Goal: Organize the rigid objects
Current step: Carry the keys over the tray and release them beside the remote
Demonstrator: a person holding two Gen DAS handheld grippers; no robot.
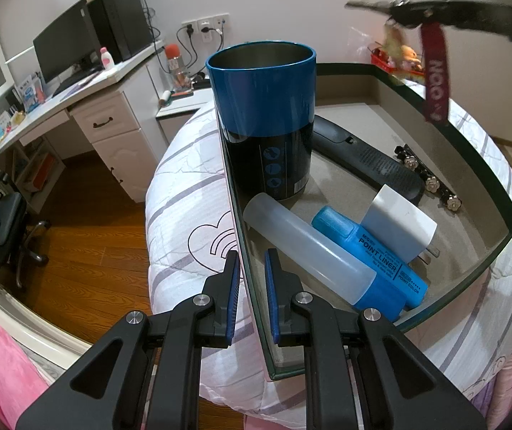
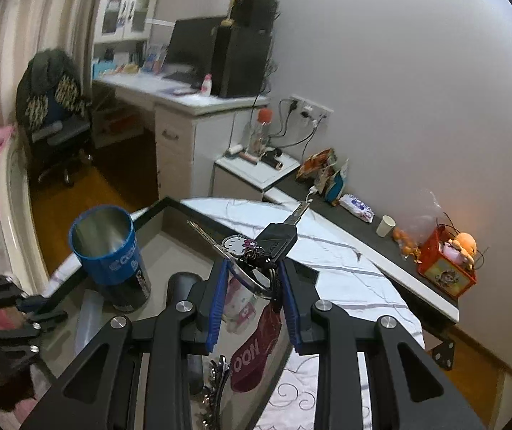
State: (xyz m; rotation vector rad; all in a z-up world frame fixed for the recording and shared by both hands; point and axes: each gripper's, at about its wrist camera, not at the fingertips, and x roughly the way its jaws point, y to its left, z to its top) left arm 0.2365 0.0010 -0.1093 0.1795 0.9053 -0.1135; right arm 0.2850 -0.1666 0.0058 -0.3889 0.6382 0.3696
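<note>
1. Currently, a key bunch (image 2: 268,247) with a red strap (image 2: 252,354) is clamped between the pads of the right gripper (image 2: 254,283), the keys jutting ahead of the tips and the strap dangling beneath.
2. The glass tray (image 1: 471,165) lies below and left of that gripper; its wall is pinched by the closed left gripper (image 1: 250,279).
3. The bunch should be brought over bare tray floor, away from the blue can (image 1: 265,118) ahead and left.
4. It should be lowered until the strap settles, then released; a swinging strap may catch the rim.
</note>
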